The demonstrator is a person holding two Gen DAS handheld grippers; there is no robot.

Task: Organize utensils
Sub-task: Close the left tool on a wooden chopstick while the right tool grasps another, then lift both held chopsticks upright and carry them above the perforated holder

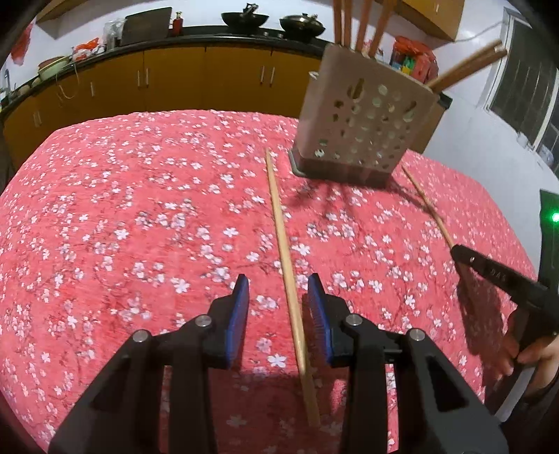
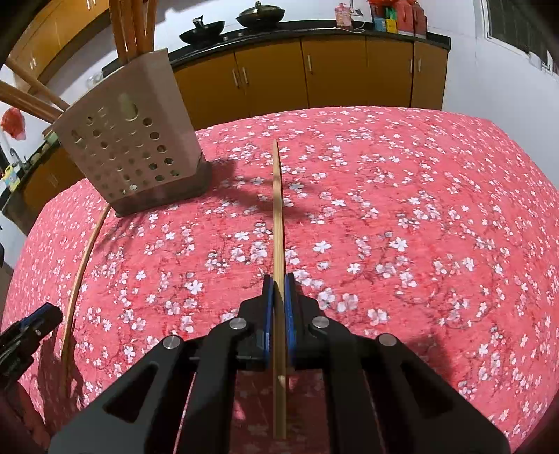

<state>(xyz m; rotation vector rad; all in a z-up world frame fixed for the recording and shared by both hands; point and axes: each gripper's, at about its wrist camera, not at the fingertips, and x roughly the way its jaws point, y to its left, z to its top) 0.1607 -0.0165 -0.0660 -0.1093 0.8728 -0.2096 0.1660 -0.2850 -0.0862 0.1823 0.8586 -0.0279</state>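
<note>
Chopstick A (image 1: 287,276): bamboo, lies flat on the tablecloth (image 1: 139,227), running from lower centre of the left wrist view up toward the holder. It passes between the pads of the left gripper (image 1: 279,284), nearer the right pad; contact cannot be told. Jaws stand wide.

Chopstick B (image 2: 278,223): bamboo, runs up the centre of the right wrist view, clamped between the blue pads of the right gripper (image 2: 278,283), jaws narrow around it. Its far tip points at the upper middle of the cloth. In the left wrist view the same stick (image 1: 428,206) shows at right, its near end in the black gripper (image 1: 461,252).

Holder (image 1: 363,129): beige, perforated, on a dark base, upper right of the left wrist view and upper left of the right wrist view (image 2: 131,139). Wooden handles (image 1: 360,24) stand in it, some leaning out.

Surround: red cloth with white blossoms; yellow cabinets (image 1: 174,80) behind; two woks (image 1: 242,19) on the counter at top.
</note>
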